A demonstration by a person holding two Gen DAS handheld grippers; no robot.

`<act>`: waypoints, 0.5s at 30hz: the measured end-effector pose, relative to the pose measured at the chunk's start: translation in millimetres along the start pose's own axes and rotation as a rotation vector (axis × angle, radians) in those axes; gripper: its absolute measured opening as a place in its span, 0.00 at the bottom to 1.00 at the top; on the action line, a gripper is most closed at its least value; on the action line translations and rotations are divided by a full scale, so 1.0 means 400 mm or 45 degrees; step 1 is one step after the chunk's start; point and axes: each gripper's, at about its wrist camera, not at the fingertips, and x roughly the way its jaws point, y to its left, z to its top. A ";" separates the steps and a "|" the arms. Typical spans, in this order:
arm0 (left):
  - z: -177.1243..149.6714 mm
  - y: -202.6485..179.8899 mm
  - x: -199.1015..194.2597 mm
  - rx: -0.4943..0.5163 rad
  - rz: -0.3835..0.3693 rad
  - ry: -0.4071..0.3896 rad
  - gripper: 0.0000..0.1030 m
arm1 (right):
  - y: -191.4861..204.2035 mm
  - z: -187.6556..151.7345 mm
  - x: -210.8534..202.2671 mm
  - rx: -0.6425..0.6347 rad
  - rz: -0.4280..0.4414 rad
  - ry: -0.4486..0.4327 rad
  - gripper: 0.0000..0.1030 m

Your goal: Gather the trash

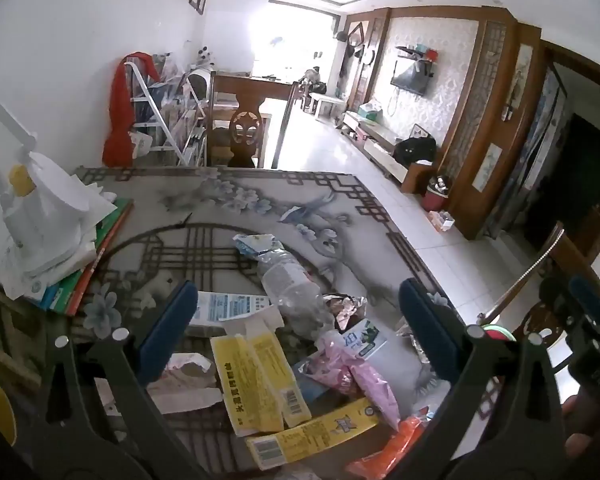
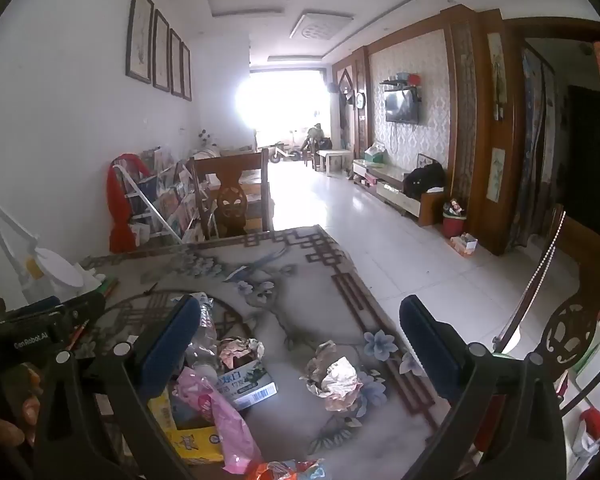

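Trash lies in a heap on the patterned table (image 1: 228,196). In the left wrist view I see a crushed clear bottle (image 1: 290,284), flattened yellow cartons (image 1: 256,384), a pink wrapper (image 1: 360,376) and a small white box (image 1: 362,338). My left gripper (image 1: 300,328) hangs open above this heap, nothing between its blue pads. In the right wrist view a crumpled paper ball (image 2: 334,376) sits alone on the table (image 2: 300,312), with the white box (image 2: 246,384) and pink wrapper (image 2: 224,412) to its left. My right gripper (image 2: 300,344) is open above them, holding nothing.
A white desk lamp (image 1: 40,216) on a stack of papers and books occupies the table's left side. Wooden chairs stand at the far end (image 1: 242,128) and at the right edge (image 2: 568,332). A red bin (image 2: 454,224) stands on the tiled floor by the wall.
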 end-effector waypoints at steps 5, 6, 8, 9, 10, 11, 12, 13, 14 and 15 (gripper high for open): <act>0.005 0.004 0.014 -0.025 0.000 0.040 0.96 | 0.001 -0.001 0.003 -0.007 0.000 0.002 0.93; 0.006 0.004 0.017 -0.021 0.000 0.039 0.96 | 0.001 -0.001 0.004 -0.007 0.001 0.004 0.93; 0.009 0.007 0.024 -0.019 -0.001 0.038 0.96 | 0.001 -0.002 0.004 -0.007 0.003 0.004 0.93; -0.001 0.012 0.014 -0.040 -0.009 0.036 0.96 | 0.001 -0.002 0.003 -0.008 0.004 0.002 0.93; -0.003 0.009 0.012 -0.031 -0.005 0.033 0.96 | 0.000 -0.002 0.001 -0.010 0.004 0.003 0.93; -0.003 0.012 0.014 -0.033 -0.004 0.034 0.96 | -0.001 -0.003 -0.002 -0.011 0.003 0.002 0.93; -0.003 0.017 0.016 -0.034 -0.003 0.035 0.96 | 0.006 -0.002 0.013 -0.004 -0.002 0.008 0.93; -0.011 -0.003 0.013 -0.026 -0.002 0.029 0.96 | 0.006 -0.002 0.013 -0.004 0.000 0.011 0.93; -0.013 -0.001 0.014 -0.027 0.000 0.029 0.96 | 0.006 -0.002 0.013 -0.001 -0.001 0.011 0.93; -0.014 0.000 0.016 -0.026 0.003 0.029 0.96 | 0.005 -0.002 0.013 -0.001 -0.003 0.010 0.93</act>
